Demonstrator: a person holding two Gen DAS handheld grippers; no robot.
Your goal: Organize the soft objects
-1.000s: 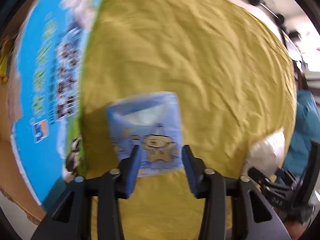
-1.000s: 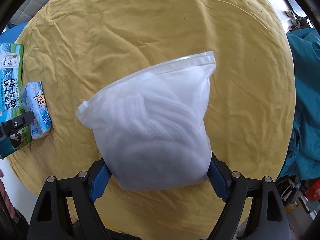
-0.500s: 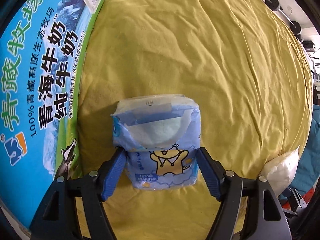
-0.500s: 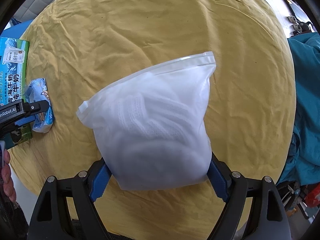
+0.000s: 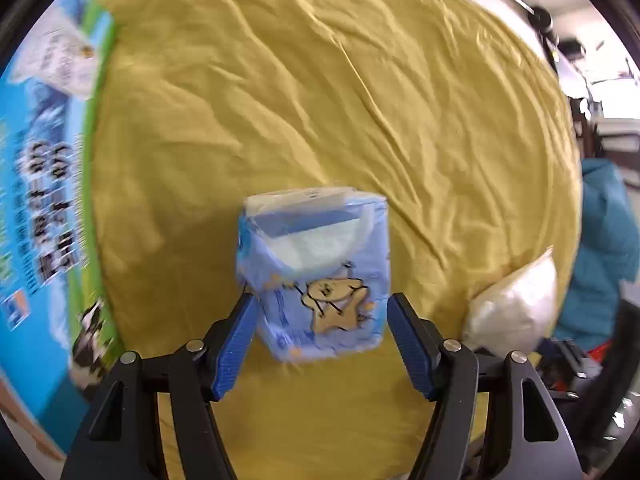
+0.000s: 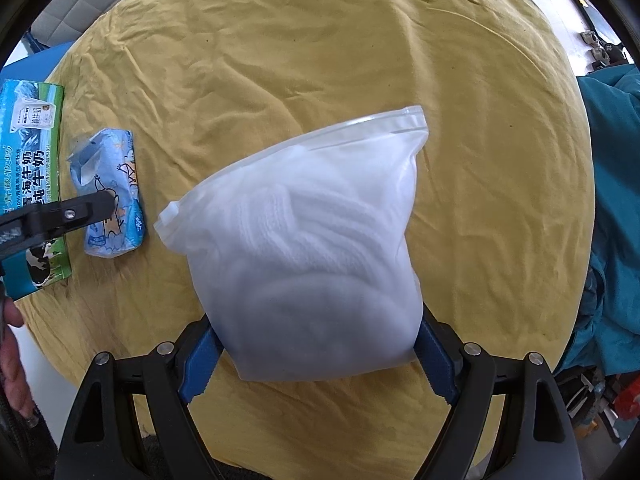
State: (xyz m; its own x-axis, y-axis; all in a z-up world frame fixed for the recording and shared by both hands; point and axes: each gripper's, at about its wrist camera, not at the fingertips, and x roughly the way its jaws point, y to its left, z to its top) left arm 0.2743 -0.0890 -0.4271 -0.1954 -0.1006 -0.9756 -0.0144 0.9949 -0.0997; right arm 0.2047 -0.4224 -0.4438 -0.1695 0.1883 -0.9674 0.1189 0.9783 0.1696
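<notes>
**Both soft things are between your claws, and neither looks put away yet**

Left wrist view: Your left claw (image 5: 318, 336) is open wide. The blue tissue pack (image 5: 316, 280) sits between the two blue pads. One pad is close to its left side and the other stands a little off its right side. I cannot tell if either pad touches it, and the picture is blurry here. The pack lies on the yellow cloth (image 5: 320, 100) that covers the worktop. The big milk box (image 5: 44, 200) is at the left edge. The white bag (image 5: 516, 308) peeks in at the right.

Right wrist view: Your right claw (image 6: 316, 356) has its pads on both sides of the white bag (image 6: 312, 248). The pads press against the bottom of the bag, so it looks gripped. The bag has a zip top, and something white and knitted is inside. It rests on the yellow cloth (image 6: 320, 60). Far to the left you see the tissue pack (image 6: 108, 196), just beside the milk box (image 6: 28, 184), with the left claw's finger over it.

I think the job is still early. Both soft things are out on the cloth, well apart. You still need to close on the tissue pack and bring the two things to one tidy spot. The pictures do not show where that spot is.
</notes>
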